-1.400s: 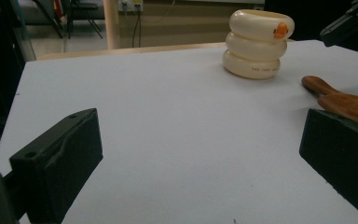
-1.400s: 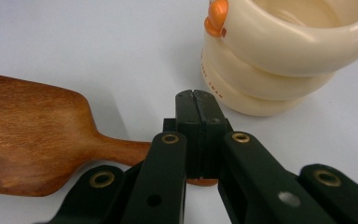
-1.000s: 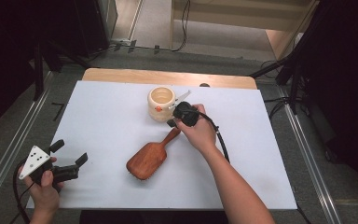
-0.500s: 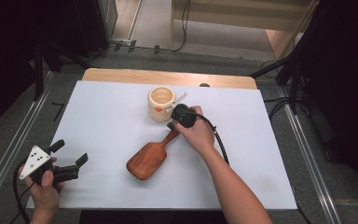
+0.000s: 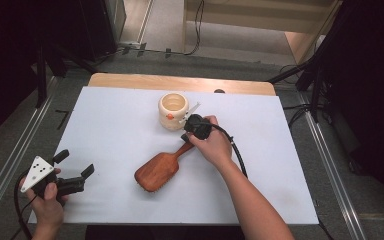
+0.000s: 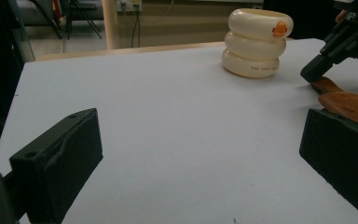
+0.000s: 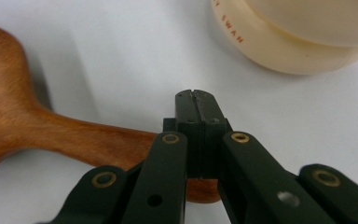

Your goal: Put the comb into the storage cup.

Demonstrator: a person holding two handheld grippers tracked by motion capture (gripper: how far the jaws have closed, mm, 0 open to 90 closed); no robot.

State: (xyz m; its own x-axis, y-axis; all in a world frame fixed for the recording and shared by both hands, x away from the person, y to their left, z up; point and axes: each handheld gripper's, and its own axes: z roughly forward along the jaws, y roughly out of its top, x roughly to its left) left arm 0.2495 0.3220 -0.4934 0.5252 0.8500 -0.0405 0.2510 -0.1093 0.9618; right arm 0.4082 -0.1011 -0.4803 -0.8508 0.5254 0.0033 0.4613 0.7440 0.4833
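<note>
The bench (image 5: 110,120) fills the middle of the high view, its white top running from the lower left to the right edge, with a strip of bare wood along its far side. On it, just below centre, lies a wooden hairbrush (image 5: 156,171), head toward the lower left and handle slanting up to the right. Above the handle, near the top centre of the bench, stands a cream ribbed cup (image 5: 173,110) with a small orange mark on its side. The right tool (image 5: 185,137) sits at the centre of that view, over the end of the brush handle; in the right gripper view its jaws are pressed together, tips above the handle (image 7: 93,140), with nothing between them. The left tool (image 5: 75,170) is at the lower left, jaws wide apart, well away from the brush.
</note>
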